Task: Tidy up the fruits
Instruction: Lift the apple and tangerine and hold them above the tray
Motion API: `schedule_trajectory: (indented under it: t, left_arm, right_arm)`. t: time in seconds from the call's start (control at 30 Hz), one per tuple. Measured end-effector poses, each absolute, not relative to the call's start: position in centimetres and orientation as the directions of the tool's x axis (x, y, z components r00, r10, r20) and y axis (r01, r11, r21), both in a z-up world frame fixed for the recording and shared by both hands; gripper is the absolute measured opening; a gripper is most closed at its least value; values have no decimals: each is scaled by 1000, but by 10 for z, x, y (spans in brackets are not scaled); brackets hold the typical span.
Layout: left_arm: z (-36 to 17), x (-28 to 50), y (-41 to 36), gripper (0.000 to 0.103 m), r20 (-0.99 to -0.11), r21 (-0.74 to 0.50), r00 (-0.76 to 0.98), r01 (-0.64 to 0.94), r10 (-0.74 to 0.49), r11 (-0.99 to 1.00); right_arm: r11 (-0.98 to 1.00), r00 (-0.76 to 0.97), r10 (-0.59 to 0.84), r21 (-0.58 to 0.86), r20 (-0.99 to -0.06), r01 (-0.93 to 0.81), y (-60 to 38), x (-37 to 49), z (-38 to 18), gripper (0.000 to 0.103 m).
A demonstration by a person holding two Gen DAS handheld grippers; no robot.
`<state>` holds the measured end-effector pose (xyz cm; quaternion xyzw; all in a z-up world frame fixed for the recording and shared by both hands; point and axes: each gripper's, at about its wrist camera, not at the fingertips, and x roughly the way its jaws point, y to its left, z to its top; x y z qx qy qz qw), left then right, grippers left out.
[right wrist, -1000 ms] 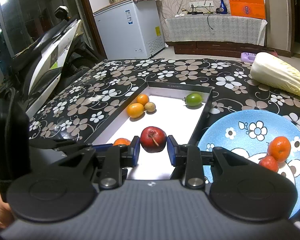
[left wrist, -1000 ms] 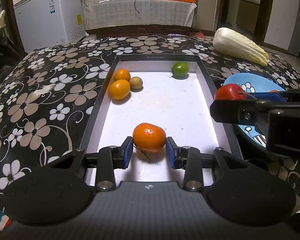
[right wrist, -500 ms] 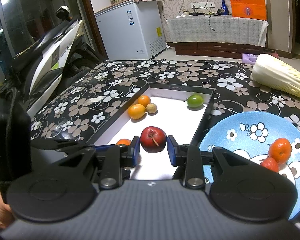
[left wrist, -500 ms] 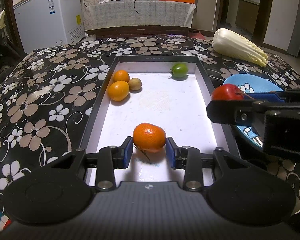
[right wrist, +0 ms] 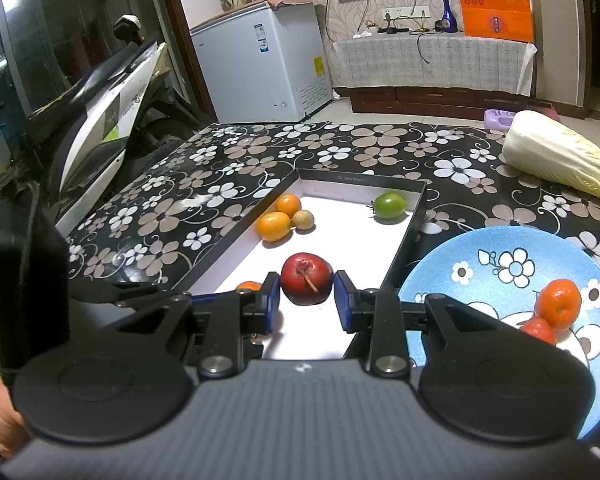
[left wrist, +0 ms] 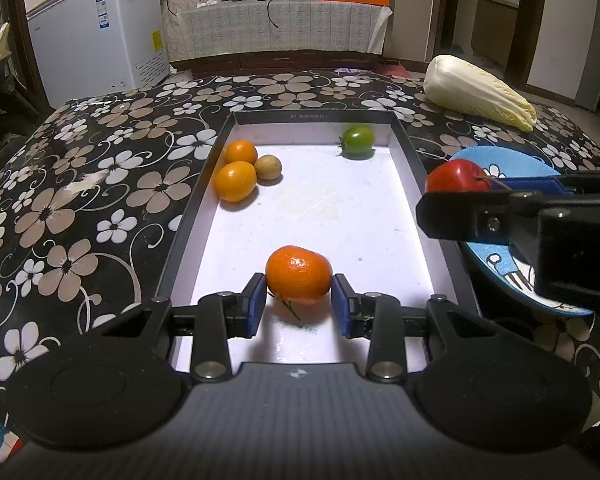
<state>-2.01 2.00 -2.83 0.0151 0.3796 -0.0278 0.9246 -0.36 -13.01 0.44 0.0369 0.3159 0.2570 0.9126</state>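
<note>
My left tongs (left wrist: 299, 306) grip a mandarin (left wrist: 299, 275) between the blue pads, above the near end of the white tray (left wrist: 404, 136). My right tongs (right wrist: 307, 306) grip a red apple (right wrist: 307, 283), stem toward me, over the tray's near right side; from the left camera they reach in from the right, the apple (left wrist: 456, 177) over the tray's right rim.

In the tray, along the left rim toward the far end, two oranges (left wrist: 236, 181) and a small brown fruit (left wrist: 268, 167) touch one another. A green tomato (left wrist: 357, 139) sits near the far right corner.

Just beside the tray's right rim stands a blue plate (right wrist: 496, 240) holding a mandarin and a small red fruit (right wrist: 540, 330), touching. A cabbage (right wrist: 560, 156) lies at the table's far right corner.
</note>
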Motion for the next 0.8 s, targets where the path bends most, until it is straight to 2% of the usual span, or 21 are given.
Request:
schedule_trajectory:
  t: [0.8]
  left_arm:
    - [-27, -20, 19, 41, -699, 5, 714, 63, -41, 998]
  right_arm:
    - [864, 661, 492, 224, -567, -451, -127, -2, 2, 32]
